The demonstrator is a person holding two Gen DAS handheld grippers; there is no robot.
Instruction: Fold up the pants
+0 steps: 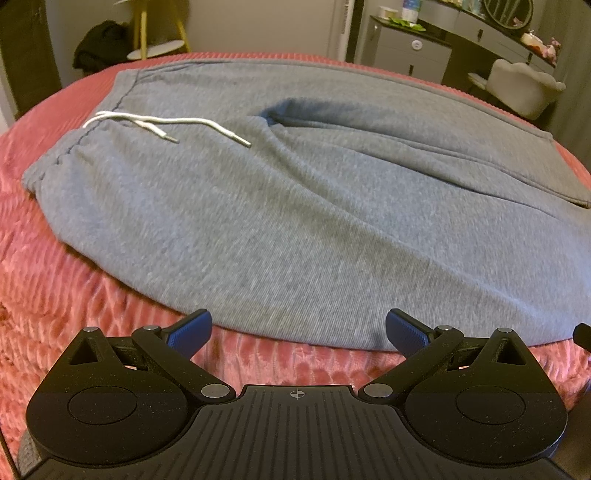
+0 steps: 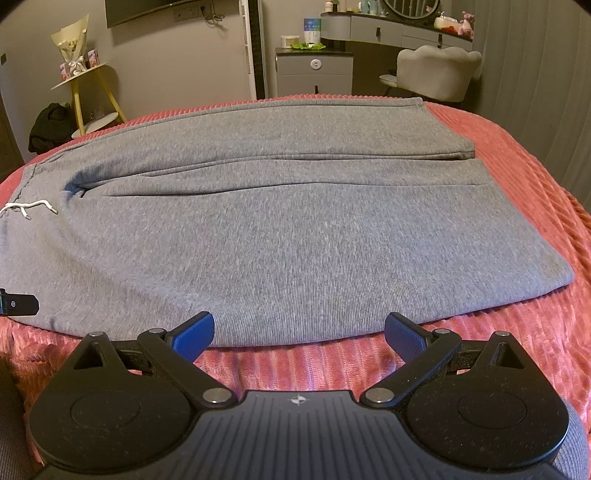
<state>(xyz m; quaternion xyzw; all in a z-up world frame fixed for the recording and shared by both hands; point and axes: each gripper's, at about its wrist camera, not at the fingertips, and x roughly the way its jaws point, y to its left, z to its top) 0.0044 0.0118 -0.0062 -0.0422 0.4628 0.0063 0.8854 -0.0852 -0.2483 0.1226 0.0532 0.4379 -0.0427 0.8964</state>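
Observation:
Grey sweatpants (image 1: 295,206) lie flat on a pink ribbed bedspread (image 1: 55,258), waistband to the left with a white drawstring (image 1: 147,122), legs running right side by side. My left gripper (image 1: 298,325) is open and empty, just above the near edge of the pants by the hip. In the right wrist view the pants (image 2: 295,236) fill the bed, leg cuffs at the right (image 2: 517,221). My right gripper (image 2: 299,326) is open and empty at the near edge of the front leg. A piece of the left gripper (image 2: 18,304) shows at the far left.
The bedspread (image 2: 517,350) extends right of the cuffs. Behind the bed stand a yellow stool (image 2: 88,92), a grey cabinet (image 2: 314,74), a padded chair (image 2: 436,70) and a dresser with a mirror (image 2: 399,26).

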